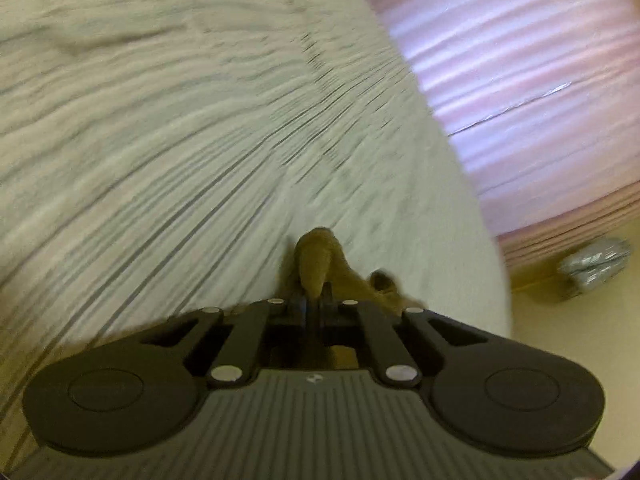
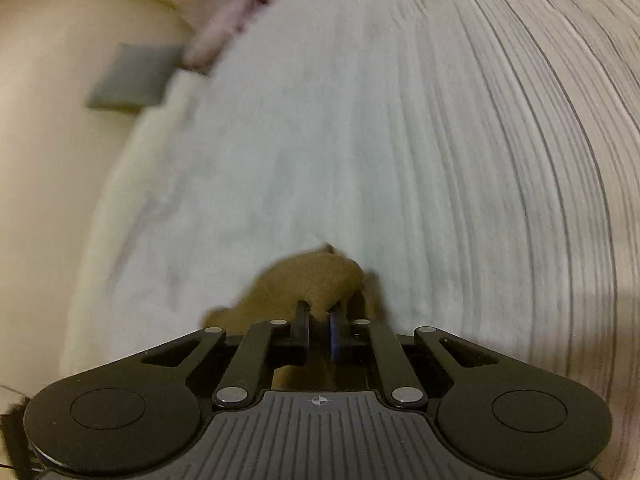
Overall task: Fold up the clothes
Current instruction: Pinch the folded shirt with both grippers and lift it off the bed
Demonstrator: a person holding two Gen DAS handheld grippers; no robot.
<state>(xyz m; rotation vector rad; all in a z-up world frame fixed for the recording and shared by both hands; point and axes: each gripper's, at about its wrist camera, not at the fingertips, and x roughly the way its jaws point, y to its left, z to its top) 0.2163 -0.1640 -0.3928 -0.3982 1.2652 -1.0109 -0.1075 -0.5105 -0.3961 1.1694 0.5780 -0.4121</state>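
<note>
Mostly hidden brown garment (image 1: 320,260), blurred bed (image 1: 160,140)

Olive-brown garment (image 1: 320,264); pale grey bedspread (image 1: 160,140), thin dark stripes; pink pleated curtain (image 1: 520,60); black gripper (image 1: 316,312).

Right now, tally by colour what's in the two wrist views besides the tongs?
Brown garment, pinched in both tongs: 1
Pale striped bed cover: 1
Pink ribbed fabric: 1
Grey items on floor: 2
Total: 5
</note>
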